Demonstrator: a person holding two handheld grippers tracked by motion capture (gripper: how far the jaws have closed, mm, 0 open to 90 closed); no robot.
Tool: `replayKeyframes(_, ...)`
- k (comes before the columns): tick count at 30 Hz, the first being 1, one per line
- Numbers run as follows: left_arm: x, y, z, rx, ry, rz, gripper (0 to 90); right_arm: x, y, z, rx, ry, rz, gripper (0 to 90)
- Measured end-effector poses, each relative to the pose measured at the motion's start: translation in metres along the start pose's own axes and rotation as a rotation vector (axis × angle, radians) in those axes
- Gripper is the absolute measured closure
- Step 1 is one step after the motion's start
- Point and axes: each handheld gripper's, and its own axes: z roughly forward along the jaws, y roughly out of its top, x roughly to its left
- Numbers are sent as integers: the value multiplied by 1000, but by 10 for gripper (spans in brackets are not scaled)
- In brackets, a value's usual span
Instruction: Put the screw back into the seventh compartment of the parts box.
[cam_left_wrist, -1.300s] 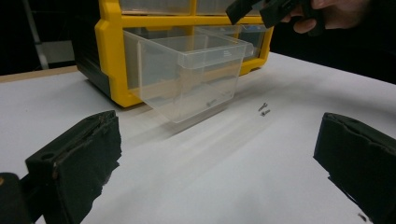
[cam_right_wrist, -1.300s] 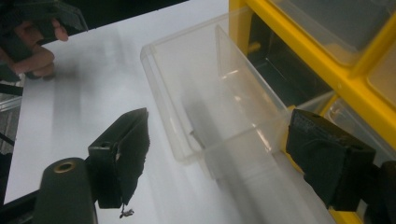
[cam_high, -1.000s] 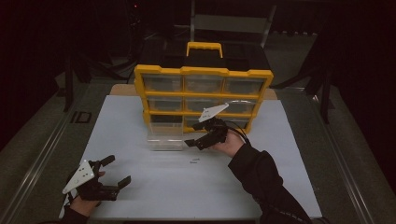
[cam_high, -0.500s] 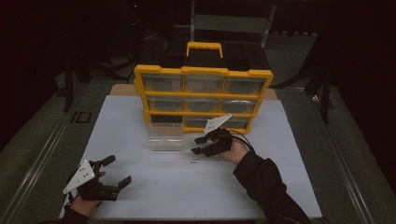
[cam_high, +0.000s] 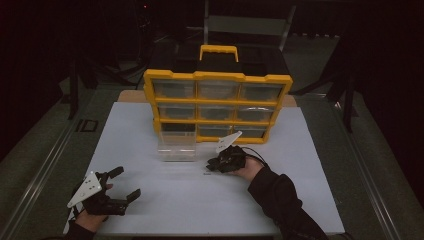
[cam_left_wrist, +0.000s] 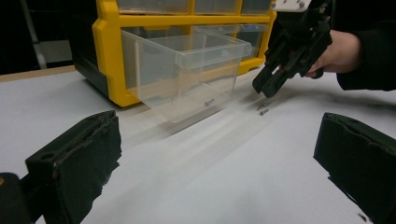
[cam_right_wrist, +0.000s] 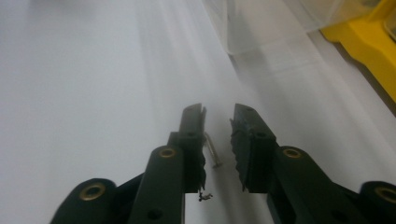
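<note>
My right gripper points down at the white table top, just in front of a clear plastic drawer pulled out of the yellow organizer. In the right gripper view its jaws stand a narrow gap apart; they have just been closing. A small screw lies on the table between them, untouched by the pads. The left gripper view has the right gripper above two screws, and another screw inside the drawer. My left gripper rests open at the front left, holding nothing.
The organizer holds several clear drawers and a yellow handle at the back of the table. The lower left slot is vacant. A tiny dark bit lies near the right jaw's base. Dark floor surrounds the table.
My right gripper has come down toward the table and its jaws have narrowed around the screws. The left gripper has stayed put.
</note>
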Motion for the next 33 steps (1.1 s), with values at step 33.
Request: replayKeyframes(33,0,0,0,-1,-1,-2,7,-2,0,4,48,-44,4,880)
